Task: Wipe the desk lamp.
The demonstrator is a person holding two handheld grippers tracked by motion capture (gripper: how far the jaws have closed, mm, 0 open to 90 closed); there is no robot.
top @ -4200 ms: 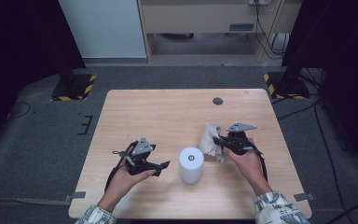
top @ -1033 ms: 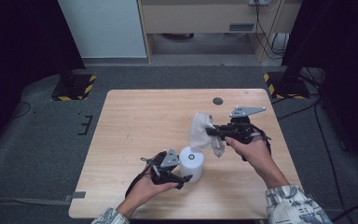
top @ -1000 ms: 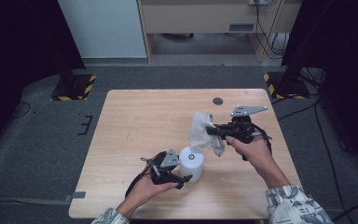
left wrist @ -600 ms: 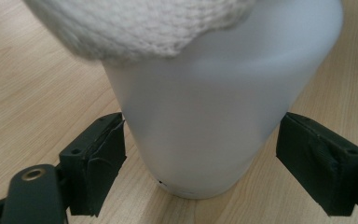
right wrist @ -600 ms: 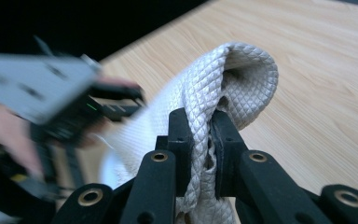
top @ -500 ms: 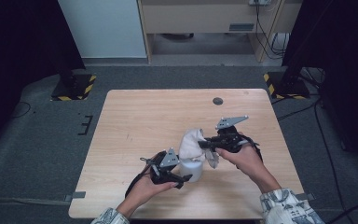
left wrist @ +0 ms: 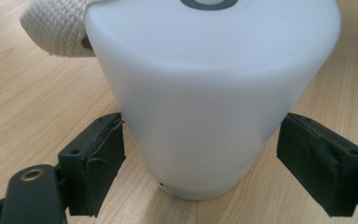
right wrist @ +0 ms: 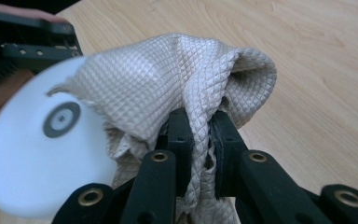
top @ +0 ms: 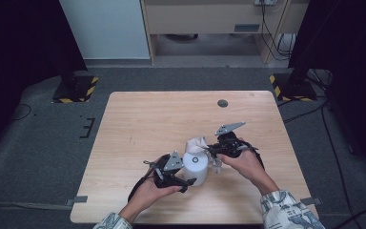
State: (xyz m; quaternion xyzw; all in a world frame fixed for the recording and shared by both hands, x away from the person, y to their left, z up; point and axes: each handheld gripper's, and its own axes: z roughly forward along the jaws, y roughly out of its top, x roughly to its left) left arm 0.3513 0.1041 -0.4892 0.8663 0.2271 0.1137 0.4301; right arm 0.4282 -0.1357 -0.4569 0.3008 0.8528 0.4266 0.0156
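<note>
The white cylinder (top: 195,167) stands upright on the wooden table (top: 138,124), lower centre of the high view, well in from every table edge. The left gripper (top: 174,175) brackets its lower body: in the left gripper view the jaws stand spread to either side of the base, the left-hand pad touching or nearly touching the wall, the right-hand pad apart from it, so the hold is not closed. The right gripper (right wrist: 196,135) is clenched on a bunched quilted cloth (right wrist: 168,88), which rests against the cylinder's top rim beside the grey ring mark (right wrist: 61,119). Judgement: the cylinder looks smooth, rigid and probably light, so it may slide or tip under wiping pressure; a low grip across its body is soundest. The cloth is soft and limp, best held at the gathered fold as now. Open table lies toward the upper frame, with only a small dark disc (top: 222,103) near the far edge.
</note>
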